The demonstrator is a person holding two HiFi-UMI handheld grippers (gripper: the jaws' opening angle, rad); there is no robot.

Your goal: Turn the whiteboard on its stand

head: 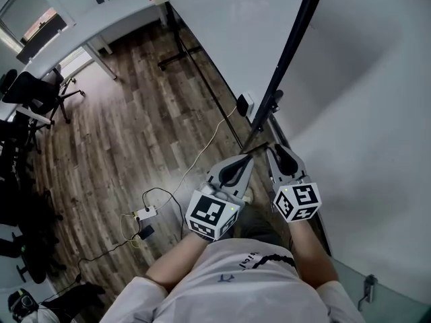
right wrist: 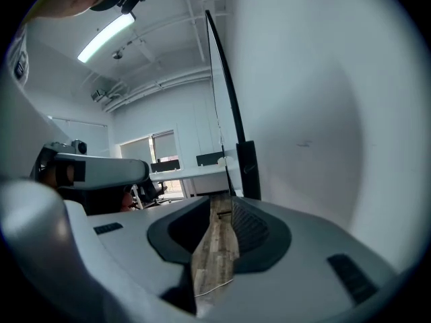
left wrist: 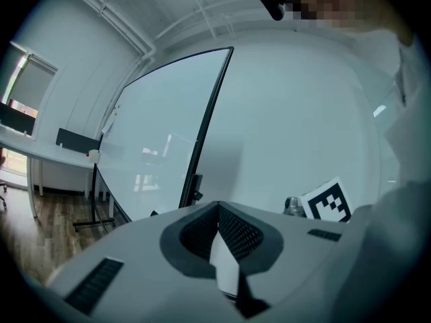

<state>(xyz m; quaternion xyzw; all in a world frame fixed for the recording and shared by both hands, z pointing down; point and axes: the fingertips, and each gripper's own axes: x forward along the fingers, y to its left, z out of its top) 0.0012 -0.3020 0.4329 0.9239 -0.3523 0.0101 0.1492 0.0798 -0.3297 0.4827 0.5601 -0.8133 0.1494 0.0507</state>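
The whiteboard (head: pixel 229 39) is a glossy panel with a black side frame (head: pixel 289 52), standing close to a white wall (head: pixel 377 113). A black knob (head: pixel 273 103) sits on the frame near its lower end. My left gripper (head: pixel 249 156) points at the foot of that frame, jaws together, with nothing between them. My right gripper (head: pixel 271 148) is beside it, just right of the frame, with a narrow gap between its jaws and nothing in the gap. In the left gripper view, the left gripper (left wrist: pixel 219 206) faces the whiteboard (left wrist: pixel 161 140). In the right gripper view, the right gripper (right wrist: pixel 222 197) sits just below a black bracket (right wrist: pixel 248 170).
A power strip (head: pixel 145 214) and cables lie on the wood floor at my left. Office chairs (head: pixel 40 93) and a long white desk (head: pixel 81 25) stand at the far left. The stand's foot (head: pixel 178 59) reaches onto the floor. A glass pane with a metal fitting (head: pixel 367 288) is at my lower right.
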